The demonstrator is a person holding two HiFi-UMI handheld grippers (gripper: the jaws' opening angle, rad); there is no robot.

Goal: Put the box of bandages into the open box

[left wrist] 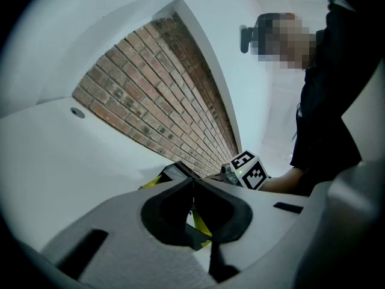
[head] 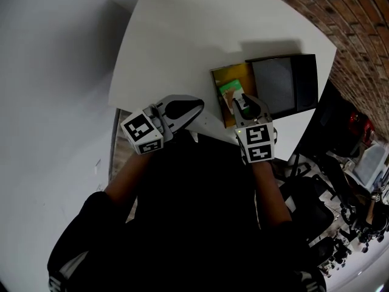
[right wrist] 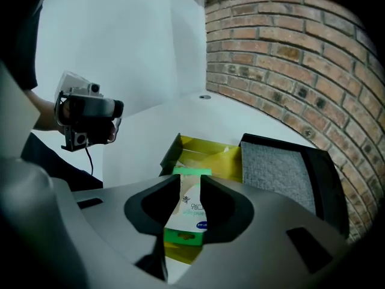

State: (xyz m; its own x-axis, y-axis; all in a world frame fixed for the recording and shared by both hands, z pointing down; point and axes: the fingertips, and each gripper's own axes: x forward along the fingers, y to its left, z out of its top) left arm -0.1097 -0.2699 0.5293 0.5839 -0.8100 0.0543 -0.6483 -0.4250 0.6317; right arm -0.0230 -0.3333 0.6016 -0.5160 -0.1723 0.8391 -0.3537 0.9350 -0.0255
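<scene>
You wear a black top (head: 200,218) whose sleeves stop above your forearms. The left gripper (head: 199,106) and right gripper (head: 242,102) have pale grey shells lined with black pads (right wrist: 151,208). Each carries a white cube (head: 143,132) printed with black square markers. A thin black cable (right wrist: 88,156) hangs under the left one.

Bench (head: 182,35): white top, rounded far edge. A small round fitting (right wrist: 206,97) is set in the top at the far end. Brick wall (head: 358,29), red-brown, runs along the right side past the bench. A black tray (head: 309,81) lies flat near the bench's right edge, with a grey pad (head: 275,84) inside it. Right of the bench and lower down are a red object (head: 358,125) and dark jumbled gear (head: 340,236). I cannot identify either.
</scene>
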